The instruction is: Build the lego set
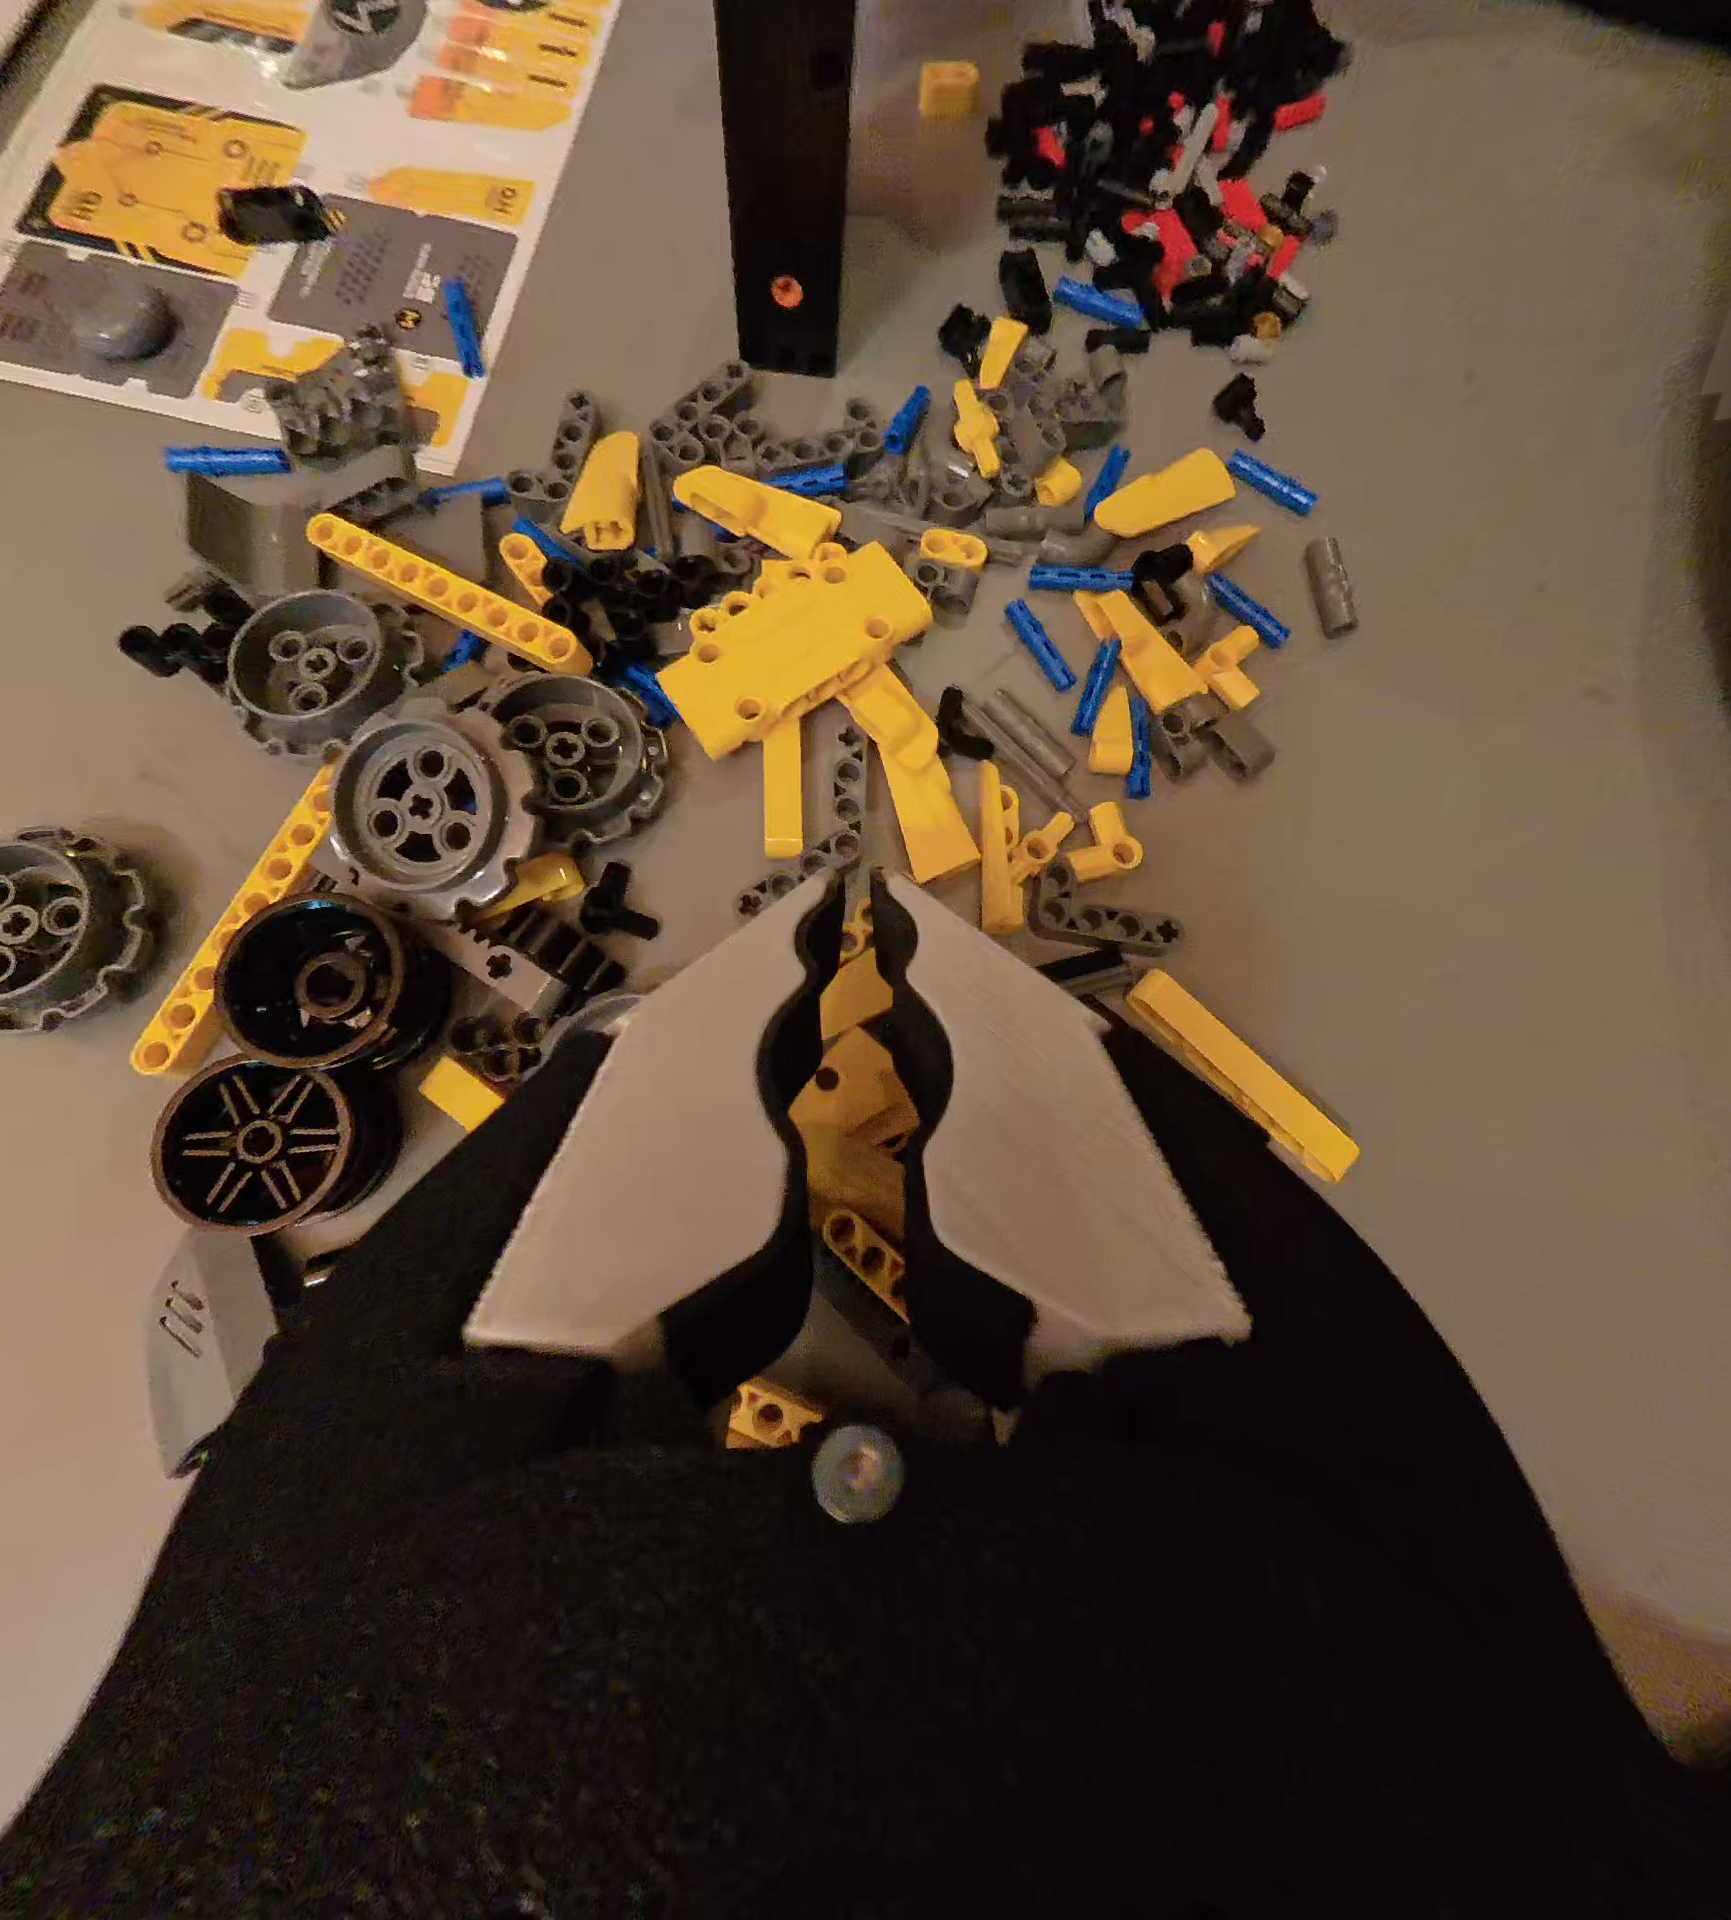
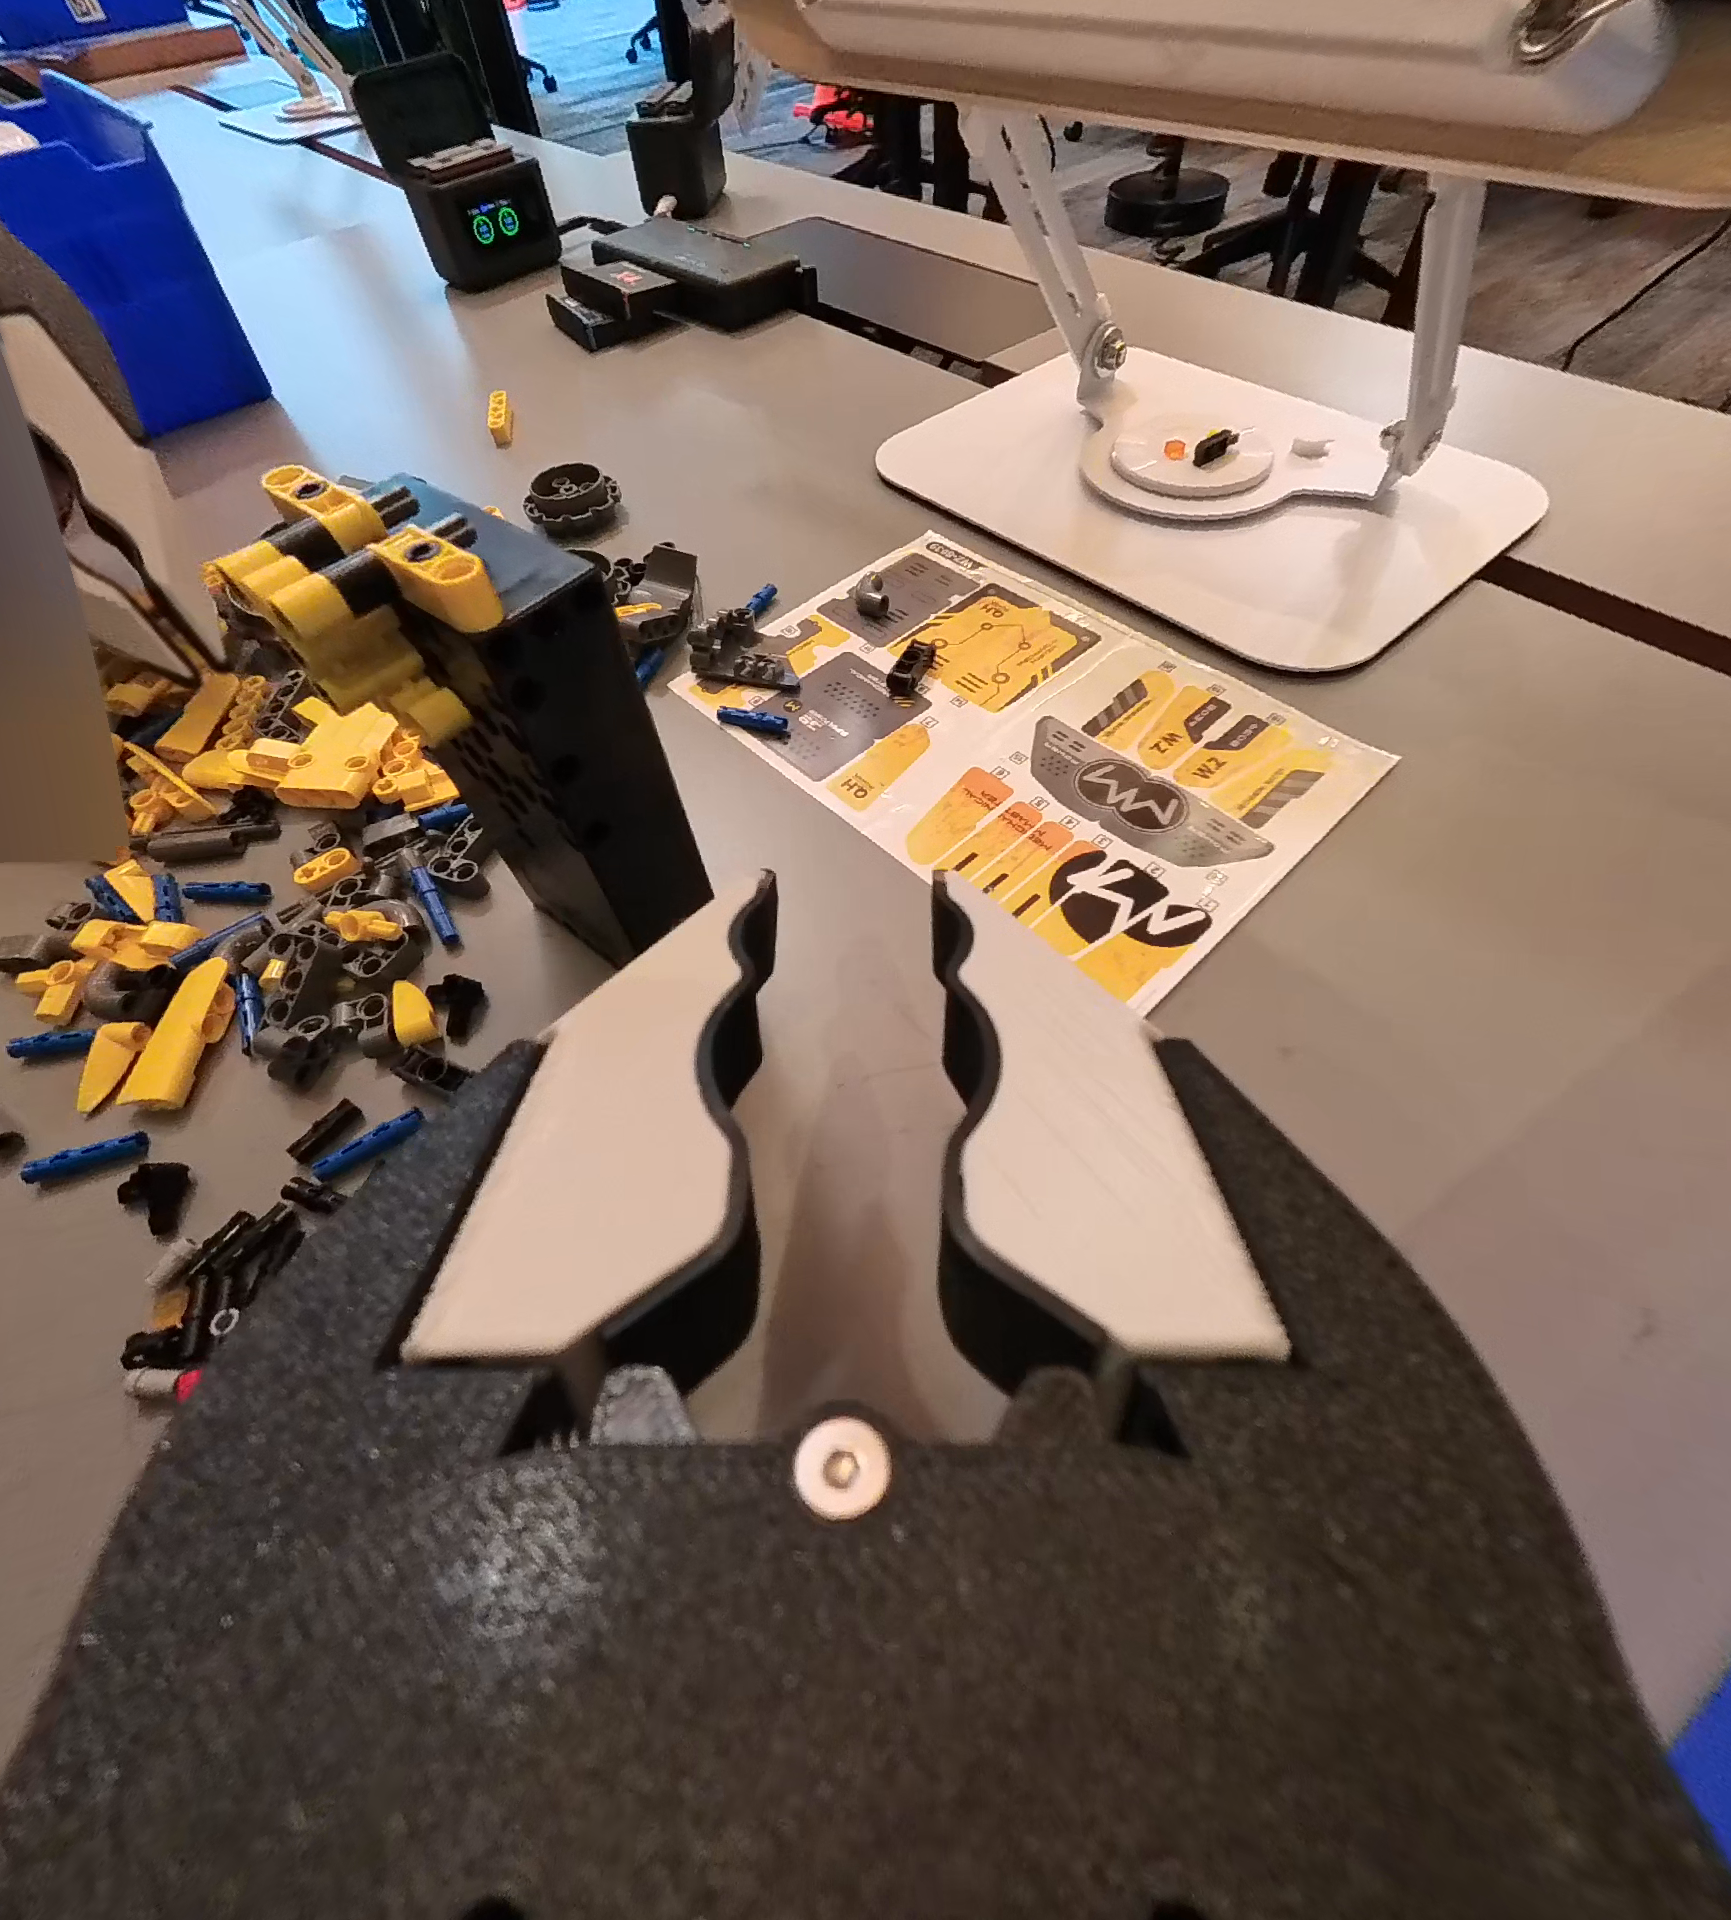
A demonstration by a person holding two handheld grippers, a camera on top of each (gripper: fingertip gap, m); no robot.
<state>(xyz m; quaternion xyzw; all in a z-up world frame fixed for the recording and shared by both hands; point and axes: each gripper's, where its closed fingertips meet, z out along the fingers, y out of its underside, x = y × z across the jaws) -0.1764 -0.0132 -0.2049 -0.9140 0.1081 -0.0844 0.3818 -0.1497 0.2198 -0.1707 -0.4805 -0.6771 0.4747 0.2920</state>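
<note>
Two views give us different halves of one grey desk (image 2: pixel 1360 1091). Through the left wrist view we look down on a heap of yellow, grey, blue and black building pieces (image 1: pixel 799 644), with toothed grey wheel hubs (image 1: pixel 414 800) and black rims (image 1: pixel 258 1143) to the left. Our left gripper (image 1: pixel 856 883) has its jaws nearly together around a thin grey piece at the tips; whether they truly pinch it we cannot tell. Only the right wrist view shows the white stand base (image 2: pixel 1214 520), blue bins (image 2: pixel 102 249) and a yellow assembly on a black block (image 2: pixel 549 707). Our right gripper (image 2: pixel 850 904) hangs over bare desk beside the sticker sheet (image 2: pixel 1037 769), jaws apart and empty.
</note>
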